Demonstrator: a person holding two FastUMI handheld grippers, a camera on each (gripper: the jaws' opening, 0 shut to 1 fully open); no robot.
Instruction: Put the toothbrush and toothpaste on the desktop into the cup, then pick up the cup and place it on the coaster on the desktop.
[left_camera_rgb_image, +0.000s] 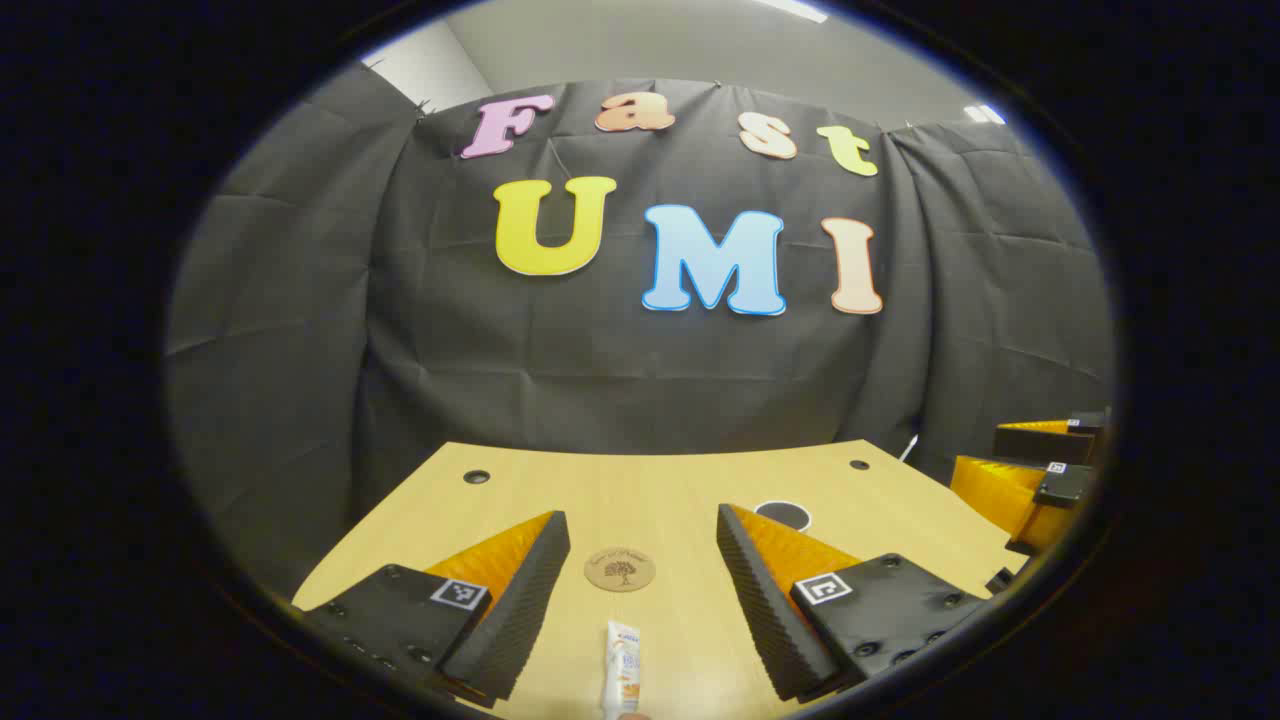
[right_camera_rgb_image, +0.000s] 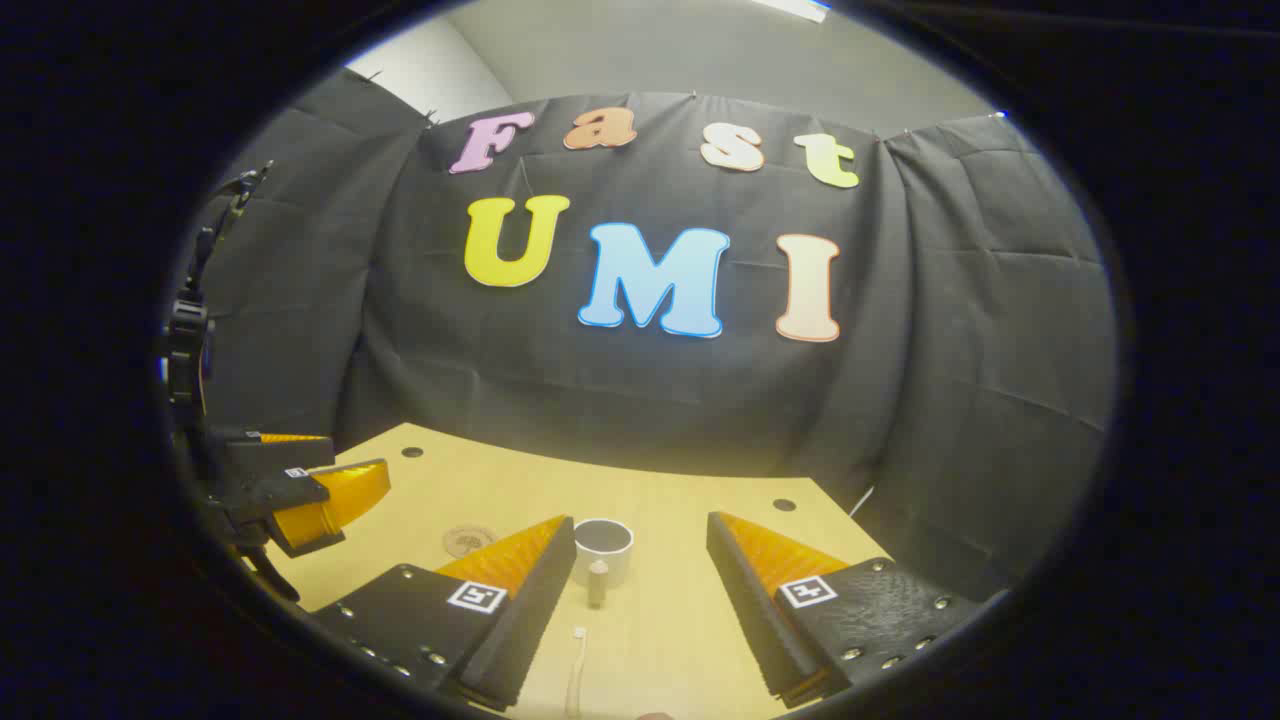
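Note:
In the left gripper view my left gripper (left_camera_rgb_image: 640, 515) stands open above the wooden desktop (left_camera_rgb_image: 650, 480). A white toothpaste tube (left_camera_rgb_image: 621, 668) lies between its fingers, close to the camera. The round brown coaster (left_camera_rgb_image: 620, 569) lies just beyond the tube. The cup's dark mouth (left_camera_rgb_image: 782, 515) peeks out behind one finger. In the right gripper view my right gripper (right_camera_rgb_image: 640, 520) is open too. A white cup (right_camera_rgb_image: 603, 548) stands upright ahead of it, and a pale toothbrush (right_camera_rgb_image: 577, 668) lies nearer, between the fingers. The coaster (right_camera_rgb_image: 468, 541) lies left of the cup.
The desktop (right_camera_rgb_image: 690, 600) ends at the black cloth wall behind. Small dark holes (left_camera_rgb_image: 476, 477) mark its far corners. The right gripper (left_camera_rgb_image: 985, 447) hovers past the table's right side in the left gripper view. The left gripper (right_camera_rgb_image: 355, 452) hangs over the left edge in the right gripper view.

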